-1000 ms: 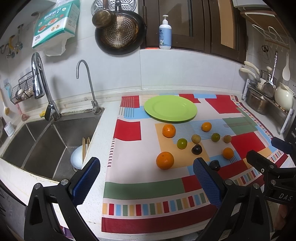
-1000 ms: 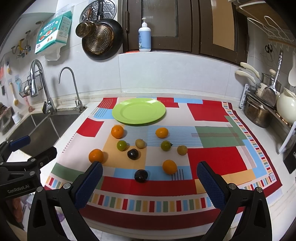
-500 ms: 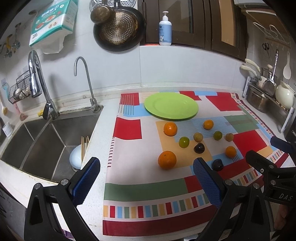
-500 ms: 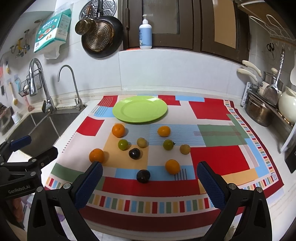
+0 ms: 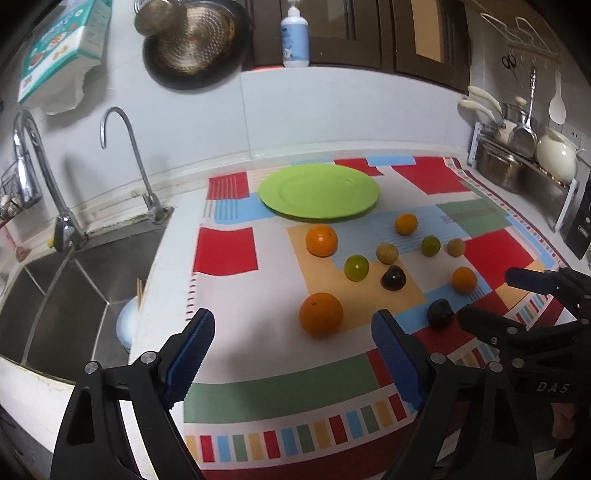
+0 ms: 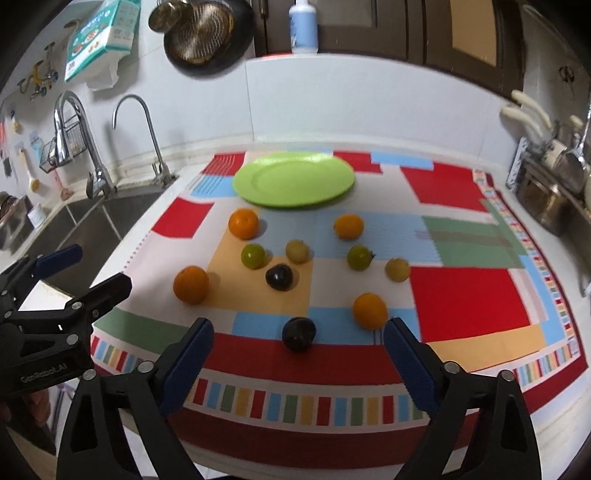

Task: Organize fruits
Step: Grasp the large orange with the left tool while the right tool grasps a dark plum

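jaws of both grippers stand wide apart and hold nothing. left gripper (image 5: 291,354), seen from its own camera, hovers above the near left part of the patterned mat (image 5: 229,391); its blue-padded fingers (image 5: 194,347) touch no fruit, and the nearest large orange (image 5: 320,315) lies ahead, in the gap between them. right gripper (image 6: 297,363) hovers over the mat's near edge, fingers (image 6: 406,365) equally spread, with a dark plum (image 6: 299,334) just beyond the gap and a small orange (image 6: 369,310) beside the right finger; neither is touched. in the left wrist view the right gripper appears at the right edge, its two fingers parted over the mat.

fruit layout, right wrist view: all fruits lie loose on the mat, well apart from one another. a second large orange (image 6: 243,223) sits just in front of the green plate (image 6: 293,179); another small orange (image 6: 348,226) lies to its right. a middle row holds a green fruit (image 6: 253,256), a yellowish fruit (image 6: 297,251), a second green fruit (image 6: 359,257) and a second yellowish fruit (image 6: 397,269). a second dark plum (image 6: 279,277) lies near the first green fruit. the plate, at the far side of the mat, carries no fruit.

surroundings: sink (image 5: 55,295) with two faucets (image 5: 136,162) to the left of the mat; pan (image 5: 195,40) hung on the wall; soap bottle (image 5: 294,35) on the ledge; dish rack (image 5: 517,162) at far right.
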Tool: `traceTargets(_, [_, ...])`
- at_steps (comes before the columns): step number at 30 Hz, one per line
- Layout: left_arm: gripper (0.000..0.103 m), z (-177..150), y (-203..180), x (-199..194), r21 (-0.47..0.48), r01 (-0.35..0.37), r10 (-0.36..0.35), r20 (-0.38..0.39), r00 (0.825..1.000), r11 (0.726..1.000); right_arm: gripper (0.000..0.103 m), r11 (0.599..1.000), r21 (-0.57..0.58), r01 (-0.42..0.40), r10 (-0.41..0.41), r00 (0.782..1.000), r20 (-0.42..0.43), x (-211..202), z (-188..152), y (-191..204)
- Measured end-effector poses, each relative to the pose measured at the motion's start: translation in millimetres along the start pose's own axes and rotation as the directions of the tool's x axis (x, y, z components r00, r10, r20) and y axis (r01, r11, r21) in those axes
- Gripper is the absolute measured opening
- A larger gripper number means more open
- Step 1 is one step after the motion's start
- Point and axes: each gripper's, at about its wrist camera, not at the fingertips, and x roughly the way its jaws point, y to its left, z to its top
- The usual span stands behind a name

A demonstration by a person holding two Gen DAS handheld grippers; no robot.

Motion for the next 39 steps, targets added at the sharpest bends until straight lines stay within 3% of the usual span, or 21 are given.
traceTargets(13, [0.07, -3.4, -3.0, 51.4, -0.034, 0.037, -0.04, -0.073, 0.997, 0.999, 0.063, 0.998, -0.051, -0.044, 0.04, 0.995, -0.088, 48.2, -2.8, 0.1])
traceTargets(27, [0.058, -4.3, -11.5, 77.0, -0.061, 0.056, -0.062, -0.106, 0.992, 0.997, 0.045, 0.996, -0.039, -0.084, 0.079, 0.991, -0.104, 66.0, -11.5, -8.3])
traceTargets(34, [0.043, -4.1, -13.0, 85.9, -0.061, 0.058, -0.065, -0.12, 0.991, 0.996, 0.033, 0.994, -0.02, -0.111, 0.108, 0.988, -0.114, 69.8, -10.5, -11.3])
traceTargets(39, [0.041, -5.7, -13.8, 86.3, -0.058, 0.046, -0.053, -0.127, 0.99, 0.997, 0.031, 0.992, -0.017, -0.122, 0.12, 0.986, -0.115, 70.2, -9.3, -12.7])
